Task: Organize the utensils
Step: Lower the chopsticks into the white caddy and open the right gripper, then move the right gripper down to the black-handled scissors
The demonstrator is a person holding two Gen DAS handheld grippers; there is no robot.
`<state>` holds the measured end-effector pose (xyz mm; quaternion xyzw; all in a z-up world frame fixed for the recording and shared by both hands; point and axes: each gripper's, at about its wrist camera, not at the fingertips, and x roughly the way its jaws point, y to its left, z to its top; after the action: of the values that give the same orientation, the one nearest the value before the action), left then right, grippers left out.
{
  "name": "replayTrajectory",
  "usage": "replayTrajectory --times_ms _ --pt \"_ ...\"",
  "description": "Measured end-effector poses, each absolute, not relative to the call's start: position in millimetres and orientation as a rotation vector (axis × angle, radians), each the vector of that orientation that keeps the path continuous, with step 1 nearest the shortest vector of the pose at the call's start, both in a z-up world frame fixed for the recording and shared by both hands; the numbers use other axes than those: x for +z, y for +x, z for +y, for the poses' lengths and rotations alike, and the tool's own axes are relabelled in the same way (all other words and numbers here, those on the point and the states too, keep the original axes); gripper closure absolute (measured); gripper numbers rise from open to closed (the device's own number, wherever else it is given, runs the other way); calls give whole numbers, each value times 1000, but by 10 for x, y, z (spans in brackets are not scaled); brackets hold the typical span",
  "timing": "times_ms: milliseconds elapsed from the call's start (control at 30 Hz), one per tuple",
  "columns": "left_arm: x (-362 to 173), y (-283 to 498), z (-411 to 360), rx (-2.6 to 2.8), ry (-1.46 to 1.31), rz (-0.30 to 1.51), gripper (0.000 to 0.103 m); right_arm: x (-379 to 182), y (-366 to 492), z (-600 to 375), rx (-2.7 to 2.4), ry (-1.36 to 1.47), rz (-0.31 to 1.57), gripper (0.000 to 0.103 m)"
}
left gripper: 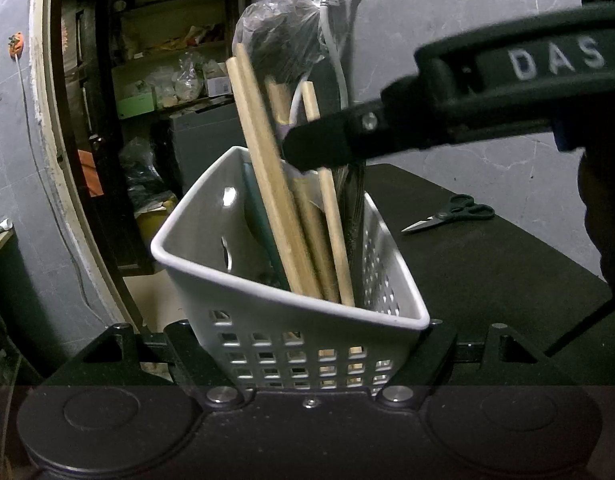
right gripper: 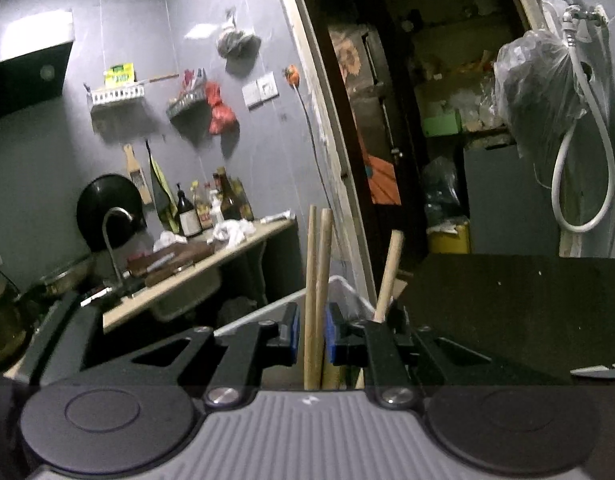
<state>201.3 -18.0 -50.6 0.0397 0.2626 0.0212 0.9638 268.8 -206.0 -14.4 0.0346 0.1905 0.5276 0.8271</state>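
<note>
A white perforated basket stands tilted at the edge of a black table. My left gripper is shut on its lower front, one finger on each side. Inside it stand several wooden handles, a teal utensil and a dark utensil. My right gripper reaches in from the right over the basket's top. In the right wrist view its blue pads stand either side of two wooden handles, with a small gap on the left, so the right gripper is open. A third handle leans to the right.
Scissors lie on the table behind the basket to the right. A plastic bag and a hose hang from a wall tap. A doorway to cluttered shelves opens behind. A counter with sink and bottles stands at left.
</note>
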Motion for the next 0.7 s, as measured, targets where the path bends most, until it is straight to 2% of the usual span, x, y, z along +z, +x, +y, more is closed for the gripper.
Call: replayTrajectory --times_ms 133,200,233,300,333,367,533,700 --pt "-516 2008 -179 42 80 531 25 -92 2656 -2093 1109 75 403 59" --pt "-516 2010 -177 41 79 531 25 -24 2659 -2140 1099 94 385 42" --pt "-516 2009 -178 41 79 531 25 21 2664 -2176 1092 107 373 37" --pt "-516 2010 -178 41 79 531 25 108 2696 -2249 1071 128 350 10" --pt "-516 2010 -177 41 79 531 25 140 2699 -2290 1053 137 338 3" --pt "-516 2009 -179 41 79 531 25 166 2706 -2329 1035 146 325 0" --pt "-517 2010 -179 41 79 531 25 157 2769 -2621 938 211 337 0" --pt "-518 2012 -178 40 79 533 25 -75 2897 -2854 784 227 433 0"
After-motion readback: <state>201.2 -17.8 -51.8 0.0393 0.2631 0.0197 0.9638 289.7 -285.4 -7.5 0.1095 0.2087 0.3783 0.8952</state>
